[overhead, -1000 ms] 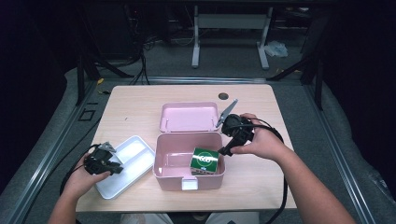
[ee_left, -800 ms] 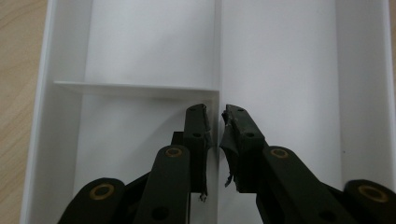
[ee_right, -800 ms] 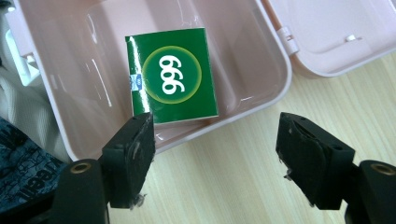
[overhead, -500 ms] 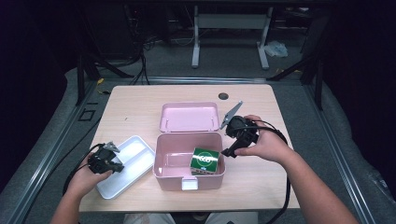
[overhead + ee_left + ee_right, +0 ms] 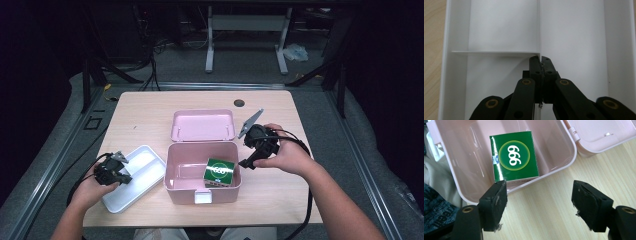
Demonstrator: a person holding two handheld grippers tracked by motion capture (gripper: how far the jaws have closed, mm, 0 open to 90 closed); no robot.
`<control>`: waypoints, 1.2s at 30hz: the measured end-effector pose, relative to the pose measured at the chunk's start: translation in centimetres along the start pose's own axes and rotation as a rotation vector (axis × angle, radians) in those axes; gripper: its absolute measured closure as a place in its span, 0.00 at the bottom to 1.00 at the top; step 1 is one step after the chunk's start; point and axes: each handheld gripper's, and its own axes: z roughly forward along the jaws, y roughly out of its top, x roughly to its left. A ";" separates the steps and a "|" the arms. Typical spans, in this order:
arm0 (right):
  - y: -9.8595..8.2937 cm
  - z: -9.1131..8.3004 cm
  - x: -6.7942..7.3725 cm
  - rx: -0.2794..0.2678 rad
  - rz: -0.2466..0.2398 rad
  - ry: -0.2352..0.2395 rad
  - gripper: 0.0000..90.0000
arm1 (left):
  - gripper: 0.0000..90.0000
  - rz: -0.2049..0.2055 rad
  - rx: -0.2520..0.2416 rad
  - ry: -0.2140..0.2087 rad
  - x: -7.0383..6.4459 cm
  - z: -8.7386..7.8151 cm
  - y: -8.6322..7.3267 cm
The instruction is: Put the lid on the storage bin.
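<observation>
White tray (image 5: 574, 37) cut by frame edges; small print on green box (image 5: 514, 155) perhaps illegible.

High view overhead, claw views close, downward

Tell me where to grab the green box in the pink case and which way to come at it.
Grip the green box across its two long side edges, coming straight down from above. It lies flat, label up, at the right end of the open pink case, and that wall blocks a sideways approach. The right gripper is open over the table beside the case, nearest to it.
</observation>
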 end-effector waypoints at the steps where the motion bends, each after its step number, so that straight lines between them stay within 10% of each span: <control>1: 0.0 0.0 0.0 0.002 -0.001 -0.001 0.32 | 1.00 0.000 -0.001 -0.001 0.1 -0.1 0.0; 36: -0.5 0.0 0.5 -0.002 -0.012 -0.007 0.33 | 0.99 0.015 0.113 0.000 0.2 0.2 1.2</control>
